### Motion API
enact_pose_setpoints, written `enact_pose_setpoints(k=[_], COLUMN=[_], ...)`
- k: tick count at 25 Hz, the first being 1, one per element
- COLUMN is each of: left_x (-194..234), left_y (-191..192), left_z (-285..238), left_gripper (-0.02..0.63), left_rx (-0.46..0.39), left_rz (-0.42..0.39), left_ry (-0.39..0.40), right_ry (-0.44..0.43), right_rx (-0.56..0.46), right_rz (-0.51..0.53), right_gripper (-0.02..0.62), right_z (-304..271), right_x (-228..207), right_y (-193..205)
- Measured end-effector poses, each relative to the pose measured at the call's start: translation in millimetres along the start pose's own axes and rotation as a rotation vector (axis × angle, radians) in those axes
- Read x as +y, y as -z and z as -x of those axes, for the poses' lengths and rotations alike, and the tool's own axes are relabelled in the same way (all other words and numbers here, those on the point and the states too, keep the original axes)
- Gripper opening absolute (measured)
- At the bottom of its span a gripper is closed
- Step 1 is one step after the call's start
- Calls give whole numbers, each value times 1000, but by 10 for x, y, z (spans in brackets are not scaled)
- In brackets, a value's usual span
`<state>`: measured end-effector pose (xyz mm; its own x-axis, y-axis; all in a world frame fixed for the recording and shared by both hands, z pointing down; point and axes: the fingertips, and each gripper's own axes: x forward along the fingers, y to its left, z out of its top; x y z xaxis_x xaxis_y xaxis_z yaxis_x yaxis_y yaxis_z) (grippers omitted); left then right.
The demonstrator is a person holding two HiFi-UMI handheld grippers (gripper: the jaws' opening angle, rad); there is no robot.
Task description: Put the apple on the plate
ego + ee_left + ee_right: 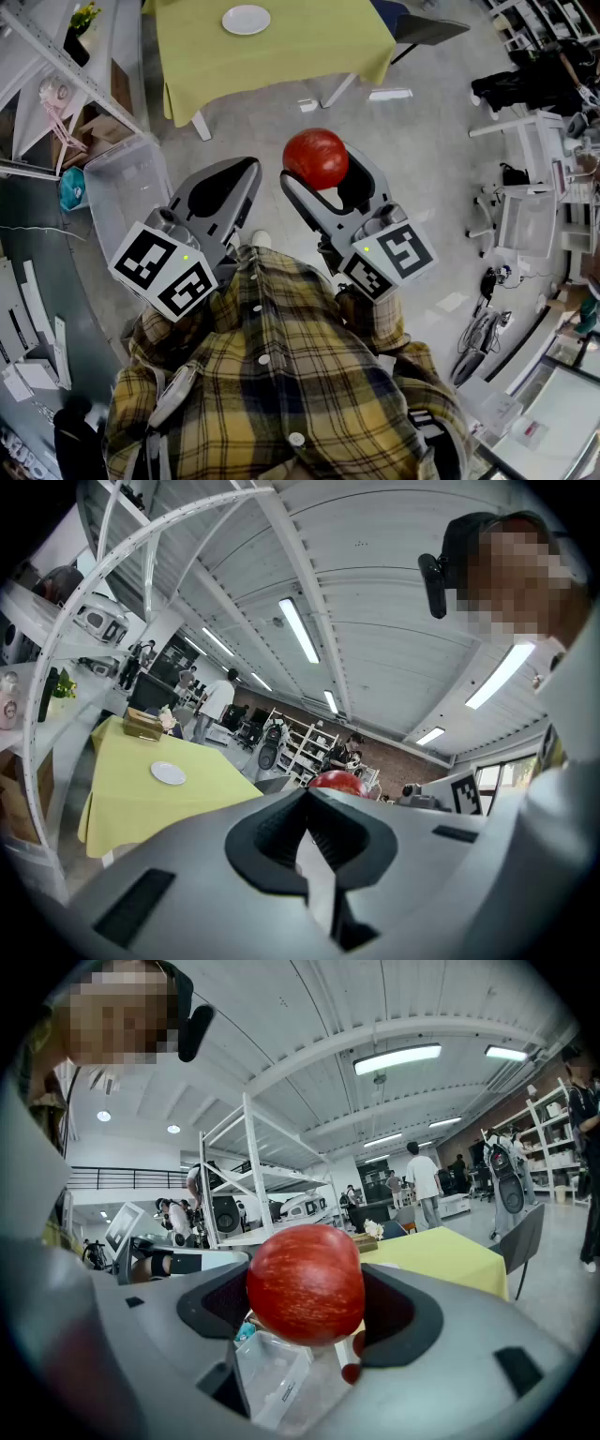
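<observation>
Right gripper [323, 167] clamping apple [316, 157], left gripper [246, 171] sitting closed, floor [272, 112] lying open before table [309, 47], plate [247, 19] sitting near its cropped far side.

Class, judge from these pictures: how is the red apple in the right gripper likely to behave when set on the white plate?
The apple looks round and glossy, so it may roll on the shallow plate. It shows no dent between the jaws of the right gripper, so it is probably firm. Its smooth skin might slip under a light grip.
</observation>
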<state>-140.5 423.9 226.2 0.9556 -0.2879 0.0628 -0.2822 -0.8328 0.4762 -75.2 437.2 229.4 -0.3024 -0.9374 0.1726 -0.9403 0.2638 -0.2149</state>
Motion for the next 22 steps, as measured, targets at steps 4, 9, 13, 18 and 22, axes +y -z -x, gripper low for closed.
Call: enact_pose_setpoints(k=[4, 9, 13, 18, 22], left_x=[-53, -51, -83, -417, -426], left_y=[40, 100, 165, 259, 295], left_z=[-10, -28, -56, -141, -135], left_gripper=[8, 8, 8, 8, 8], left_rx=[3, 8, 6, 11, 19], left_rz=[2, 1, 4, -13, -13], left_ry=[1, 6, 9, -3, -20], right_ry=[8, 15, 17, -3, -19], right_rx=[-8, -23, -33, -48, -48], right_rz=[-5, -29, -39, -39, -53], right_gripper=[336, 336, 336, 336, 336], right_z=[80, 108, 179, 536, 577], right_x=[-18, -50, -95, -149, -142], right_y=[1, 39, 83, 52, 84])
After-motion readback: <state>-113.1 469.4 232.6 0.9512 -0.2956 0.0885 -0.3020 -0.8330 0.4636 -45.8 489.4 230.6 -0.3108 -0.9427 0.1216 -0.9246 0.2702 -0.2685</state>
